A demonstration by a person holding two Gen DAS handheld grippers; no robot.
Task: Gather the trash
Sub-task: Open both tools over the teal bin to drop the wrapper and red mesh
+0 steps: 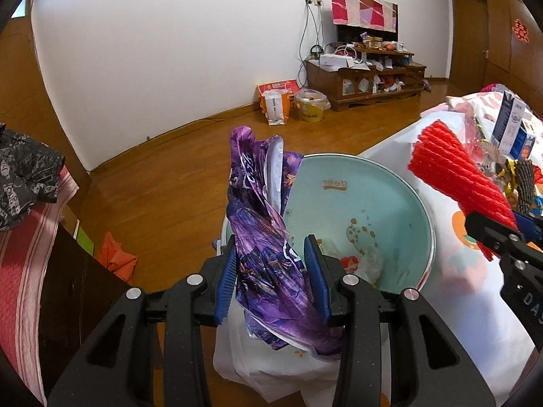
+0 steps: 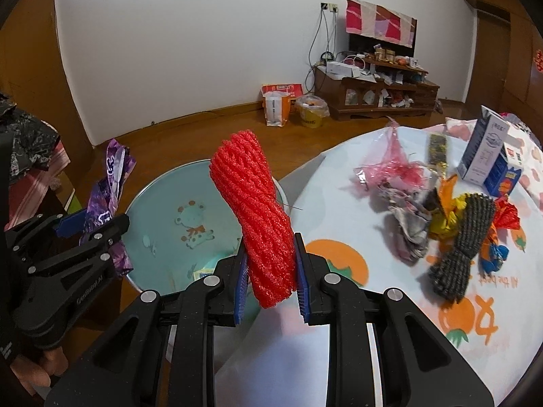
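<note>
Trash is split between my two grippers and the tabletop, and I take the teal basin (image 1: 359,210) as my reference. My left gripper (image 1: 275,271) has its blue pads pressed into a crumpled purple wrapper (image 1: 268,237), held upright just over the near rim of the basin, which I judge is so that it falls inside when let go. My right gripper (image 2: 269,268) is clamped on a red foam net (image 2: 261,217), standing tall between the pads, to the right of the basin and above the table edge (image 2: 305,183); I read it as waiting its turn. A few scraps already lie at the bottom of the basin.

Further right of the basin, on the fruit-print tablecloth (image 2: 339,261), more litter waits: a pink plastic bag (image 2: 390,166), a grey crumpled wrapper (image 2: 407,224), a dark foam net (image 2: 465,247), a yellow wrapper (image 2: 444,217) and a blue-and-white carton (image 2: 485,149). The two grippers sit near each other over the basin, so I could knock them together.
</note>
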